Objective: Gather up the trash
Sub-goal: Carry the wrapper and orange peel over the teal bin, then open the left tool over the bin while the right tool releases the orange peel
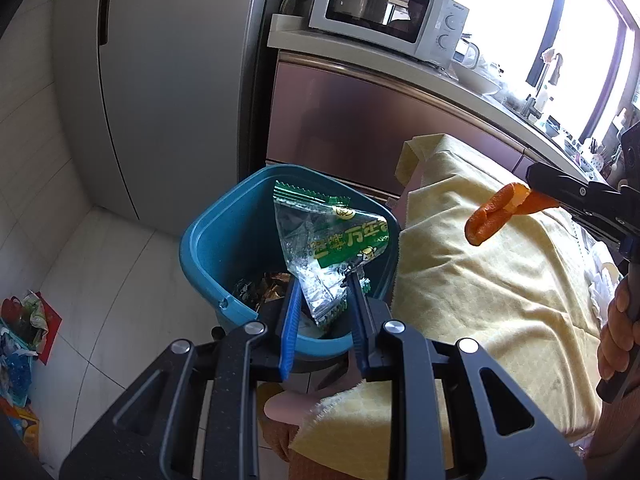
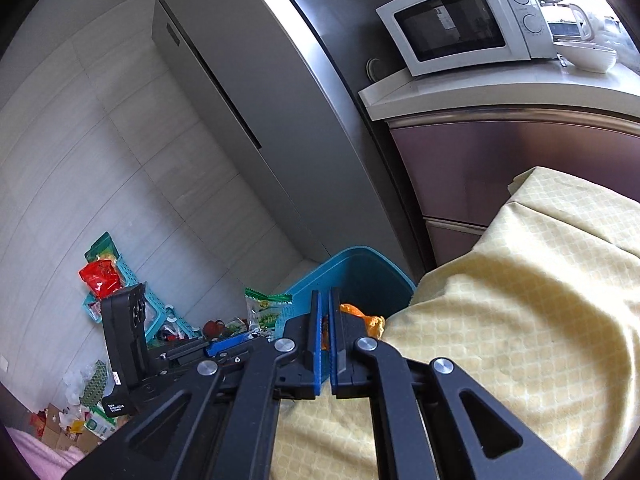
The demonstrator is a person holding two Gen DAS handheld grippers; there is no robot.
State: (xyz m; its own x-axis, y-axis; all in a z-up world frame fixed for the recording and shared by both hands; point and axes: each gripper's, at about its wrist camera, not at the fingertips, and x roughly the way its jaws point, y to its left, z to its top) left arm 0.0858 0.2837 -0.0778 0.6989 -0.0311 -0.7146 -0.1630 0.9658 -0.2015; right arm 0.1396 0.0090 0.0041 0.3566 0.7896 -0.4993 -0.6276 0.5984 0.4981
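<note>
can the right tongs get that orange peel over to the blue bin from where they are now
Probably yes. The right tongs grip the orange peel above the yellow cloth, and the blue bin stands open just beyond its edge.

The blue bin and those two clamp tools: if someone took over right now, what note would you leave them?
Left tool: shut on the green snack wrapper, held over the open blue bin; not yet dropped.
Right tool: shut on the orange peel, over the yellow tablecloth, beside the bin.
Done: some wrappers already lie at the bin's bottom.
Left: release the wrapper into the bin, then bring the peel over and drop it. More packets lie on the floor by the wall, perhaps also to collect.
</note>
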